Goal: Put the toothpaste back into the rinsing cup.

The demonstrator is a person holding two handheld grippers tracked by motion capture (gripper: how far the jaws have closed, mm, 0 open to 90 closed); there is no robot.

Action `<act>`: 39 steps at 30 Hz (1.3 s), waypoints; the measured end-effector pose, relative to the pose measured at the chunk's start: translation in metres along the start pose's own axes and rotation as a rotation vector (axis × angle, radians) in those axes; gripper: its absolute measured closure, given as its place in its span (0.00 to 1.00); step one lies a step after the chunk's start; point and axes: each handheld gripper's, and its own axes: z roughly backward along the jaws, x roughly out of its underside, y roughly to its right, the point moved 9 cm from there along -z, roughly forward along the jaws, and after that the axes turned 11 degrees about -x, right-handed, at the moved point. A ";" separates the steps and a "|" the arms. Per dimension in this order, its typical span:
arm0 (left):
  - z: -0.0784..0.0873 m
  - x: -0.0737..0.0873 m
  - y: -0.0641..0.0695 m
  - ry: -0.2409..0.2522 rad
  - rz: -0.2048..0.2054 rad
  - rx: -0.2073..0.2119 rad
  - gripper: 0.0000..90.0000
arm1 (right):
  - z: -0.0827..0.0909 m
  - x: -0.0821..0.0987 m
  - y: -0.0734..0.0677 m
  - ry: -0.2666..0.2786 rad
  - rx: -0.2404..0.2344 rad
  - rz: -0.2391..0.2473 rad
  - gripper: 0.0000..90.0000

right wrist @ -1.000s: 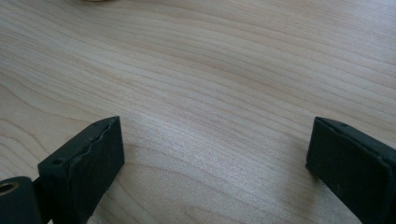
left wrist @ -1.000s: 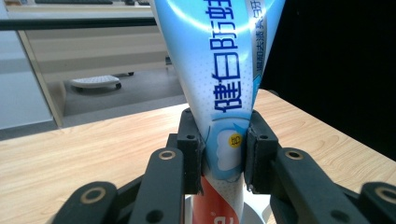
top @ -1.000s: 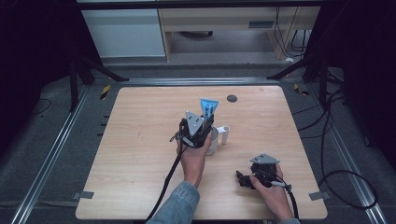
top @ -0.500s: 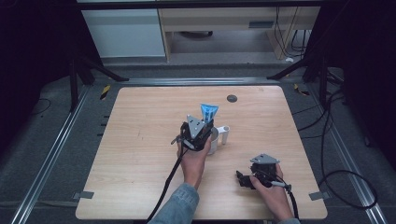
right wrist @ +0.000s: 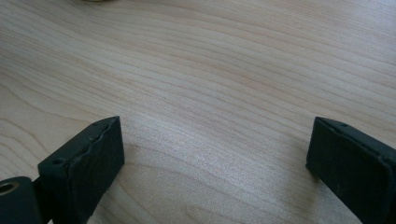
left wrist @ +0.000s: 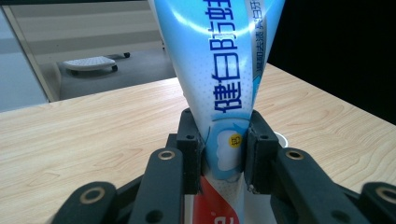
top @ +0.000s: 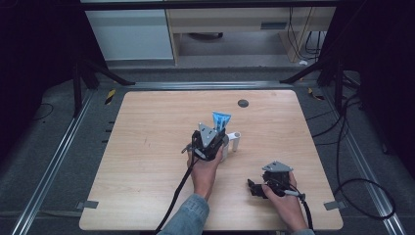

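A blue and white toothpaste tube [left wrist: 219, 70] with Chinese print stands between the jaws of my left gripper [left wrist: 224, 149], which is shut on its lower part. From above, the tube's flat blue end [top: 221, 119] sticks up past my left gripper [top: 219, 133] at the middle of the table. A small white cylinder [top: 235, 142] lies right beside it on the wood; its rim [left wrist: 281, 138] peeks out behind the right jaw. My right gripper [top: 252, 187] rests low at the front right, open, with bare wood between its fingers [right wrist: 215, 154].
The wooden table [top: 147, 147] carries a small dark disc [top: 243, 103] near its far edge. Metal rails run along both sides on the grey floor. A white cabinet and a shelf stand behind the table. Cables trail off the front and the right.
The left gripper and the tube have shifted slightly toward the near edge, and the tube's blue end sits a little lower in the picture. The right gripper has stayed put.
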 end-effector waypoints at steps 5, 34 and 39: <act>0.000 0.001 0.001 -0.005 -0.005 0.001 0.79 | 0.000 0.000 0.000 0.000 0.000 0.000 0.05; -0.005 0.004 -0.002 -0.047 0.016 0.006 0.77 | 0.000 0.000 0.000 0.000 0.000 -0.003 0.05; -0.007 0.003 -0.001 -0.058 0.011 0.008 0.77 | 0.000 0.000 0.000 -0.001 0.000 -0.003 0.05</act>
